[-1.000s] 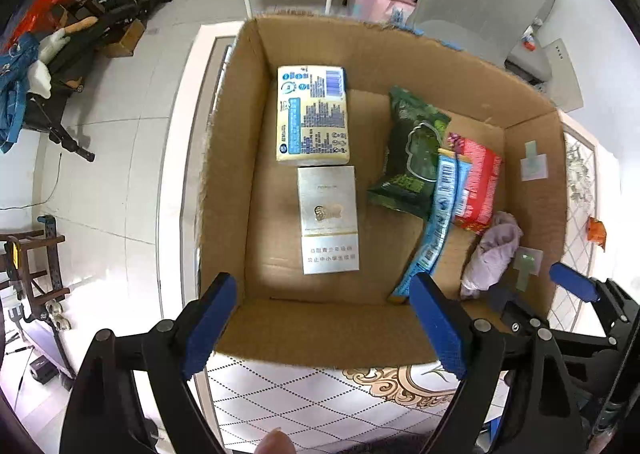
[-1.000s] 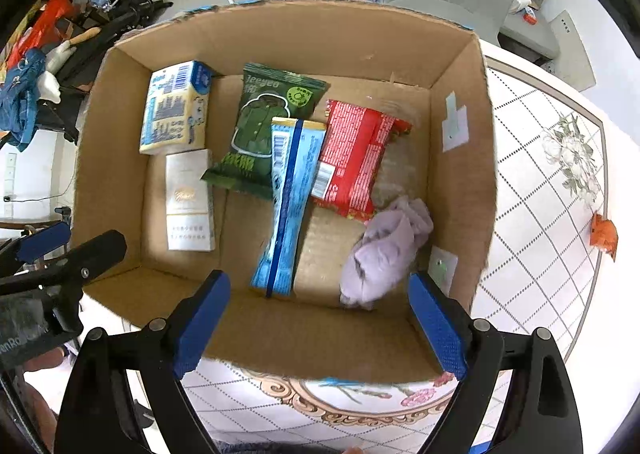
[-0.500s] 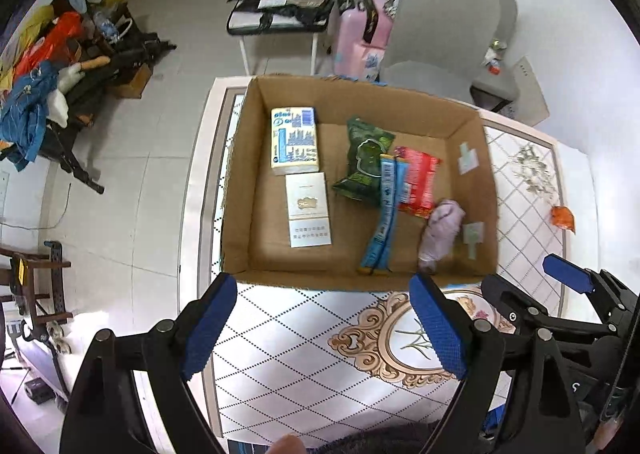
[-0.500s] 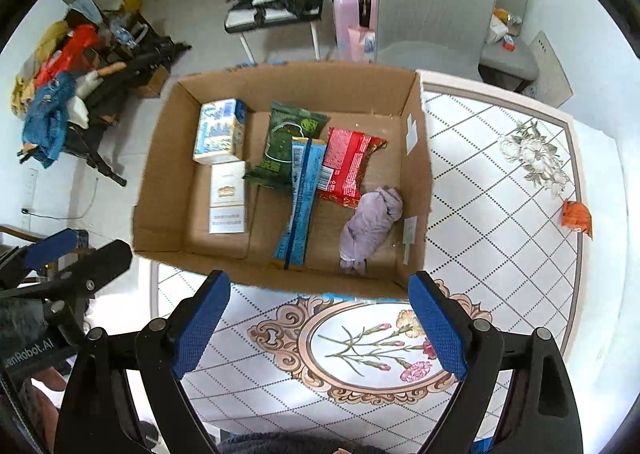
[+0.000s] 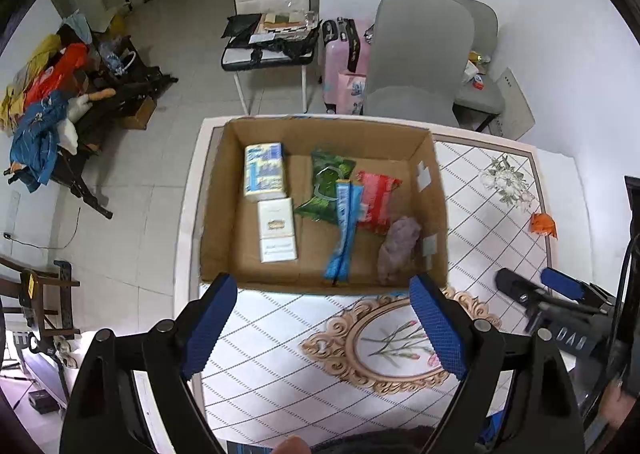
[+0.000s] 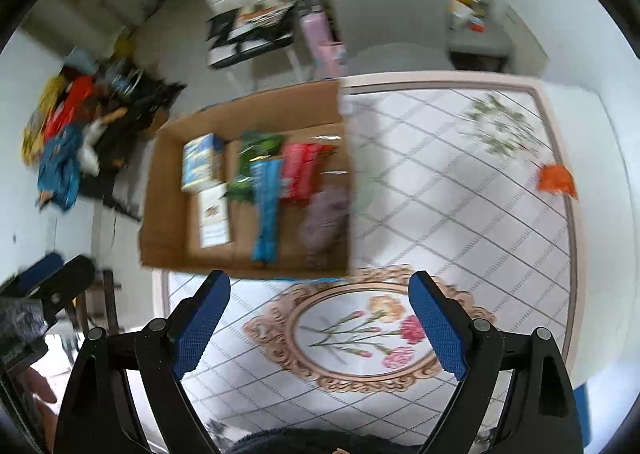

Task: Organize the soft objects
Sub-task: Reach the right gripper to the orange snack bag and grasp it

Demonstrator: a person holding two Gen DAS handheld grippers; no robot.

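Both your grippers are empty and spread wide. The left gripper (image 5: 322,328) hangs over the patterned tablecloth (image 5: 256,366) just near of the open brown cardboard box (image 5: 218,190), nothing between its blue pads. The right gripper (image 6: 320,328) is released too, above the oval flower medallion (image 6: 352,328) printed on the cloth; its view is smeared by motion, so take the fine detail from the left camera.

The soft things already lie in the box. Along the left side sit a blue-and-white wrapped tissue pack (image 5: 264,170) and, just near of it, a flat white packet (image 5: 277,230). Toward the middle are a green foil pouch (image 5: 326,184), a long light-blue sachet (image 5: 343,234) overlapping it, and a red snack bag (image 5: 376,200) touching the sachet's right edge. A crumpled lilac cloth (image 5: 398,248) rests against the right wall at the near corner.

One item is apparently outside: a small orange crumpled piece (image 5: 543,223) far right on the table, well apart from the box. I cannot tell whether it is soft or mere litter.

You look to be between placements, with most of the sorting done. If the orange piece belongs, your right gripper is the closer one; come down over it, close lightly since it looks thin and crushable, and carry it over the right wall into the free floor near the cloth.
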